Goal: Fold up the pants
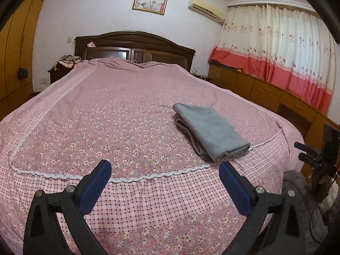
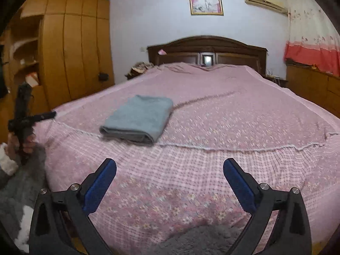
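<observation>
A wide bed (image 1: 63,110) under a pink floral cover fills both views, its dark wooden headboard (image 2: 207,48) against the far wall. Folded grey pants (image 1: 210,131) lie in a neat stack near the foot edge, on the lace seam. Both tools are held back off the foot of the bed, level and facing the headboard. The left gripper (image 1: 164,171) has its jaws spread wide, empty; the right gripper (image 2: 170,169) likewise gapes, holding nothing.
</observation>
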`<action>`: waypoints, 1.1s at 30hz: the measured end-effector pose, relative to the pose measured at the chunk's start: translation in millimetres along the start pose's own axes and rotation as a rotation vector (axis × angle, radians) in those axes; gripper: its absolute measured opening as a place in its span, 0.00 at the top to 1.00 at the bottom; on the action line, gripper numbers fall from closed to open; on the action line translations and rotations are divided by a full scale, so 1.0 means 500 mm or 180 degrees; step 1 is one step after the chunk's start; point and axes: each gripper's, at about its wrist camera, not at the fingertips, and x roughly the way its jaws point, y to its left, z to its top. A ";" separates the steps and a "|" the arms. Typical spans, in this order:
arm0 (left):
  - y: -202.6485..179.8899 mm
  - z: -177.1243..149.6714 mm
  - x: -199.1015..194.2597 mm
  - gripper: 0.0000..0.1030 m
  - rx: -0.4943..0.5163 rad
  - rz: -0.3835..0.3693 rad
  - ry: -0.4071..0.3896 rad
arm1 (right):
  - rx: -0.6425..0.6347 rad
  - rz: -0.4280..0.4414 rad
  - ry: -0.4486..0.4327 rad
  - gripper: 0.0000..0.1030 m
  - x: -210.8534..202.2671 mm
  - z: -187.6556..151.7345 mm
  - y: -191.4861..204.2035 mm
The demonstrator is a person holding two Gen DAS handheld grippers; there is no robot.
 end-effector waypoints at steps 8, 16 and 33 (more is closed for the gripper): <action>-0.052 0.015 -0.015 0.00 0.0228 -0.0256 -0.0279 | 0.0053 0.0454 -0.0022 0.01 0.025 0.044 0.011; -0.129 0.031 0.124 0.00 0.0297 -0.0124 -0.0104 | -0.0016 0.0543 0.0066 0.00 0.184 0.078 0.026; -0.141 0.008 0.158 0.00 0.0342 -0.0174 -0.0032 | -0.0239 0.0560 0.0034 0.00 0.185 0.068 0.057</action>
